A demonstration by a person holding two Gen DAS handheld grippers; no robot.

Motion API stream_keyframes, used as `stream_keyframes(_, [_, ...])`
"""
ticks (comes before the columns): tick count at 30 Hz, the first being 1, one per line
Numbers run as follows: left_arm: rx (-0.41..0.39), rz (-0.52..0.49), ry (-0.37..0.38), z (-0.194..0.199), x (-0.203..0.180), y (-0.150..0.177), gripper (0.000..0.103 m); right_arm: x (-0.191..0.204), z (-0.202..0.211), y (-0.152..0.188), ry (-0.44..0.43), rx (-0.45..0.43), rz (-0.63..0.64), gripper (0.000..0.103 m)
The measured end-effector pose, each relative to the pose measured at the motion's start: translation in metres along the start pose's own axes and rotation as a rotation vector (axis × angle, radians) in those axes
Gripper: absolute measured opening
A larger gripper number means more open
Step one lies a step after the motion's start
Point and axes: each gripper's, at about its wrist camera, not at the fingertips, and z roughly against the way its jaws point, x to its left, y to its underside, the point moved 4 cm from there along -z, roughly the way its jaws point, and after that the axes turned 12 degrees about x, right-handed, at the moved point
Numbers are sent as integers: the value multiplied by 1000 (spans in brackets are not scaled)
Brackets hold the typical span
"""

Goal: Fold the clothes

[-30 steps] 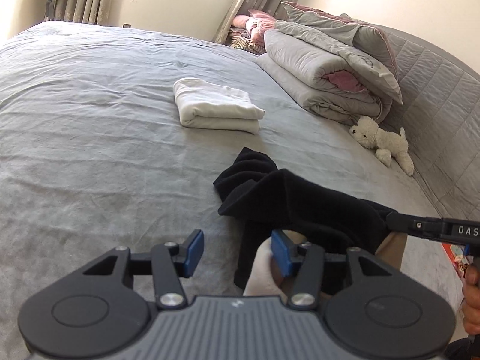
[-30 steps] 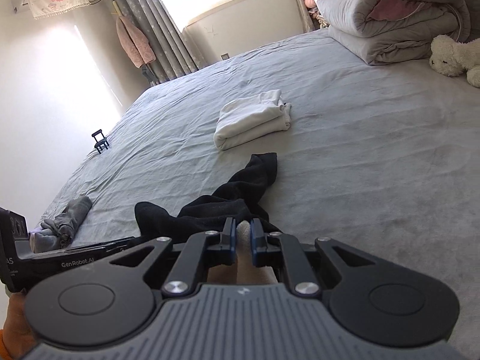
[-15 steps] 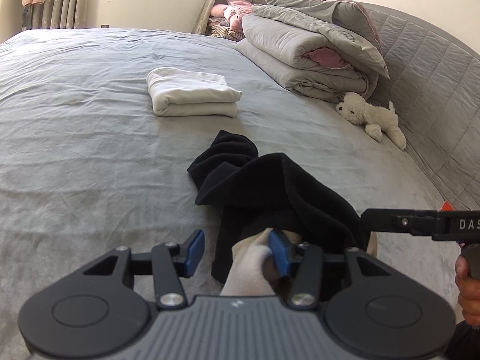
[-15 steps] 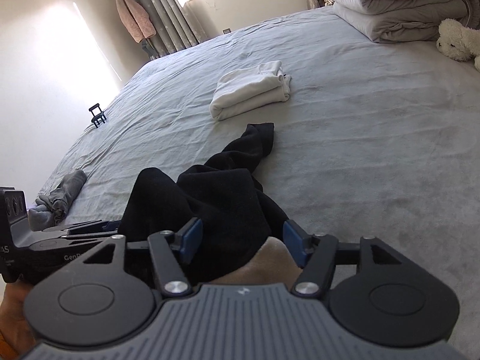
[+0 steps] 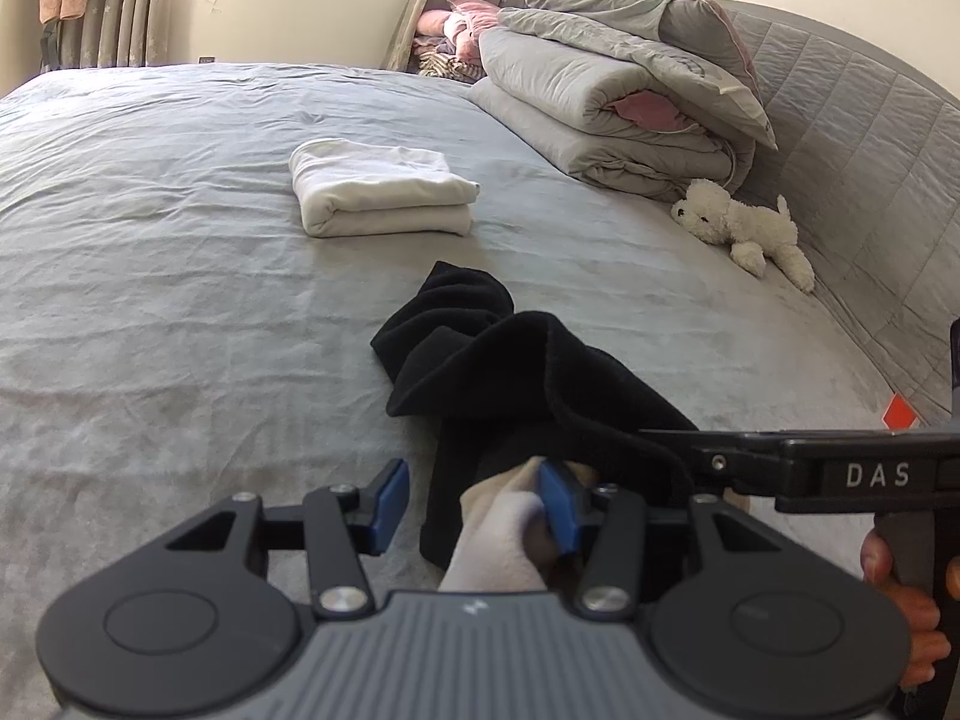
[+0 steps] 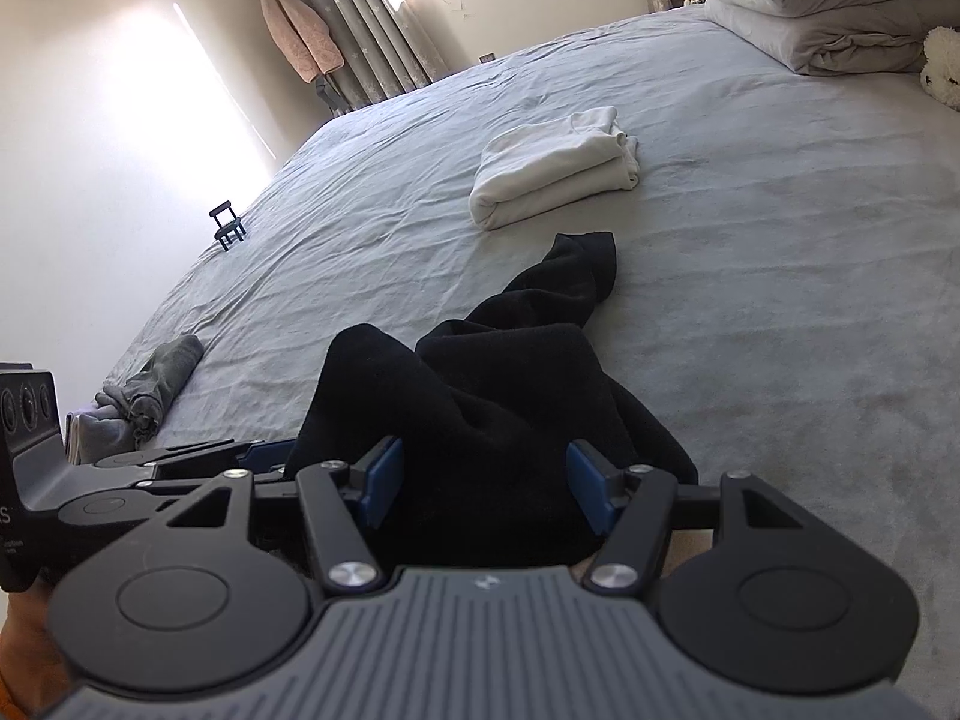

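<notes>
1. Spreading across both views, the grey bed point(image 5: 180, 312) bears everything else, its sheet creased and lit from the window end.
2. A folded grey duvet point(image 5: 612, 114) is stacked at the head of the bed against the quilted headboard point(image 5: 870, 138).
3. The black garment point(image 5: 510, 372) lies rumpled on the sheet close to both grippers, one narrow end trailing toward the middle of the bed; a pale lining or second cloth point(image 5: 504, 534) shows at its near edge.
4. A folded white garment point(image 5: 378, 189) sits flat on the bed beyond the black one, well apart from it.
5. The left gripper point(image 5: 474, 504) has its jaws spread; the pale cloth lies between them and touches the right-hand blue pad, while the other pad is clear of the fabric.
6. The right gripper point(image 6: 486, 486) has its jaws closing, with the black garment bunched between them; the pads are not pressing it.
7. A white plush dog point(image 5: 744, 228) lies by the headboard, near the duvet.
8. A crumpled grey garment point(image 6: 150, 390) rests at the bed's edge, beyond the left gripper in the right wrist view.
9. A small black stand point(image 6: 228, 227) sits on the far side of the sheet.
</notes>
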Motion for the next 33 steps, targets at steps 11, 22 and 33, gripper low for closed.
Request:
stream_keyframes(11, [-16,-23,-35,-1,-9,6,7,-1,15,6,49,-75,-16,6])
stream_keyframes(22, [-95,111,-78,46,19,27,6,-35,65,29,166,-183,-144,6])
stream_keyframes(33, [38,123,-184,64,28,62,6,-60,91,56,295,-118,-203,6])
